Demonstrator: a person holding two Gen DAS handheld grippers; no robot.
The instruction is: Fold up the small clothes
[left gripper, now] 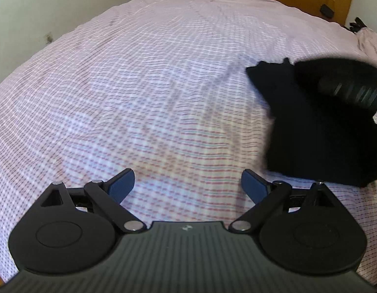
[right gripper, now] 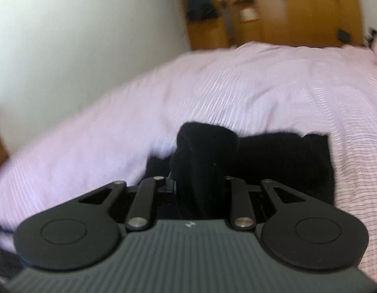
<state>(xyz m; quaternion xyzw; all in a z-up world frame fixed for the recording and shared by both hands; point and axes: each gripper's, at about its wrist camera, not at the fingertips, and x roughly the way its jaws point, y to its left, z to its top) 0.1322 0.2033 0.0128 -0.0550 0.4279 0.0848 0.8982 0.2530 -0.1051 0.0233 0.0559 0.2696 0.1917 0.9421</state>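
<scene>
The black garment [left gripper: 318,131] lies on the bed toward the right side of the left wrist view, its long axis running from the near right edge up and away toward the middle of the bed. One end of it is bunched up between the fingers of the right tool [right gripper: 200,178], which is closed on that thick fold; the rest [right gripper: 286,161] trails off to the right across the bedspread. The cloth is so dark that no seam or shape can be made out — what sort of garment it is cannot be told, and the right tool's pads are buried in it. In the left wrist view the right tool [left gripper: 345,85] is only a blurred dark mass over the garment's far end.

The left tool [left gripper: 187,185] hangs over bare bedspread with its blue pads [left gripper: 121,185] wide apart, holding nothing. The bedspread [left gripper: 151,85] is pink-and-white check, lightly wrinkled. Beyond it stand a pale wall [right gripper: 78,36] and wooden cupboards [right gripper: 298,12] — their shelves too blurred to read.
</scene>
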